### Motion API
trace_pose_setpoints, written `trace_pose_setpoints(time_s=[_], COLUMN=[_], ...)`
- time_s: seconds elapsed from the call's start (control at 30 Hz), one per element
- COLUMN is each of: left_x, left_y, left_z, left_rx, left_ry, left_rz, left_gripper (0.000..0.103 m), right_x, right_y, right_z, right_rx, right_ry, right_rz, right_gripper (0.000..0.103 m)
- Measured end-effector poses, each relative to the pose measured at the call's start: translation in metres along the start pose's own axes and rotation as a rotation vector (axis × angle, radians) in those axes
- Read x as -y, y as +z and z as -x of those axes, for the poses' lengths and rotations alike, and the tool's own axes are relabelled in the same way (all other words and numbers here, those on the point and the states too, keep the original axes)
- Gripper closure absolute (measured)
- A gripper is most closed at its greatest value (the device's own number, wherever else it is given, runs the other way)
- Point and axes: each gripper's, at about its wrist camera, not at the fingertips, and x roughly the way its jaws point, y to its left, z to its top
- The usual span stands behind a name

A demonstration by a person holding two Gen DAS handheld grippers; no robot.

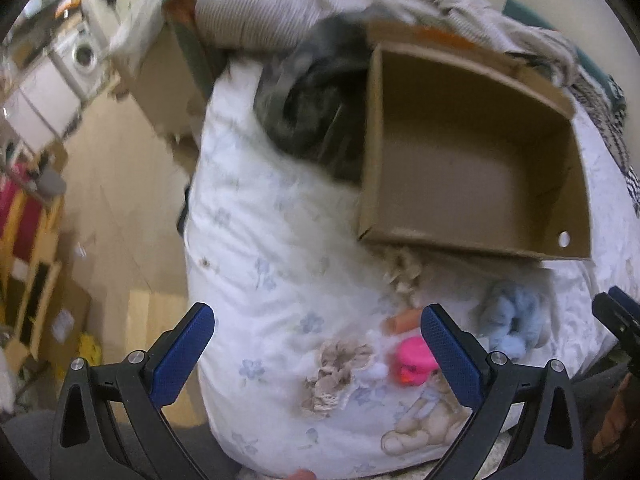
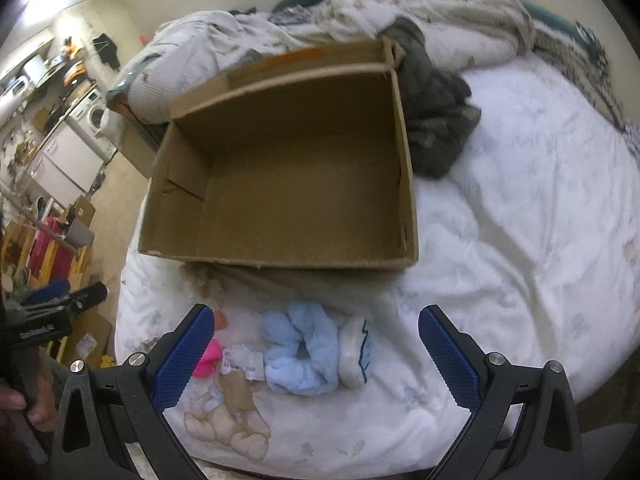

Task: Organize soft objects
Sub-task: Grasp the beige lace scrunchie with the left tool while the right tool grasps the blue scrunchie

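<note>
An open, empty cardboard box [image 1: 472, 184] [image 2: 288, 184] sits on the white bed. In front of it lie soft toys: a light blue plush [image 2: 304, 356] [image 1: 516, 320], a pink toy [image 1: 412, 360] [image 2: 208, 356], a beige crumpled cloth [image 1: 336, 376] and an orange piece [image 1: 404, 320]. My left gripper [image 1: 316, 356] is open and empty, above the beige cloth and pink toy. My right gripper [image 2: 316, 356] is open and empty, above the blue plush.
A dark grey garment [image 2: 436, 120] [image 1: 312, 108] lies beside the box. Rumpled blankets [image 2: 440, 12] are heaped at the bed's far end. The bed edge drops to a wooden floor [image 1: 120, 208] on the left, with shelves and boxes [image 1: 36, 272] there.
</note>
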Motion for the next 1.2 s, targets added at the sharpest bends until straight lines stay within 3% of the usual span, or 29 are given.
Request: trace_pose_setpoints(time_s=[0.17,0.23,0.27,0.53,0.67,0.77,0.9,1.1,1.2], left_x=[-0.018,-0.016,-0.014,0.008,0.015,0.010,0.011,0.000,-0.006], left_y=[-0.008,-0.013,-0.014,-0.029,-0.026,-0.019,-0.013,-0.004,0.003], left_z=[-0.036,-0.045,-0.047,-0.070,-0.077,-0.063,-0.027,0.012,0.019], left_rx=[-0.178,-0.222,-0.231,-0.302,-0.309,-0.270,-0.146,0.024,0.058], left_ry=[-0.084,-0.108,-0.110,-0.102,-0.069,-0.117,-0.163,-0.146,-0.140], left_rz=[0.083,0.080,0.069,-0.031,-0.055,-0.009,-0.008,0.038,0.041], left_gripper=[0.002,0.014,0.021,0.041,0.095,0.096,0.096,0.096,0.096], right_x=[0.001,0.000,-0.001,-0.011,-0.009,-0.007,0.000,0.018,0.030], right_y=[-0.003,-0.004,-0.003,-0.001,-0.001,0.000,0.001,0.002,0.001], right_z=[-0.012,-0.016,-0.019,-0.032,-0.034,-0.034,-0.033,-0.036,-0.042], right_rx=[-0.028,-0.041,-0.046,-0.079,-0.089,-0.089,-0.089,-0.115,-0.150], right_ry=[-0.016,-0.021,-0.023,-0.022,-0.018,-0.022,-0.018,0.008,0.012], right_rz=[0.002,0.006,0.007,0.044,0.034,0.029,0.004,-0.091,-0.145], right_gripper=[0.000,0.000,0.000,0.000,0.000,0.000,0.000,0.000,0.000])
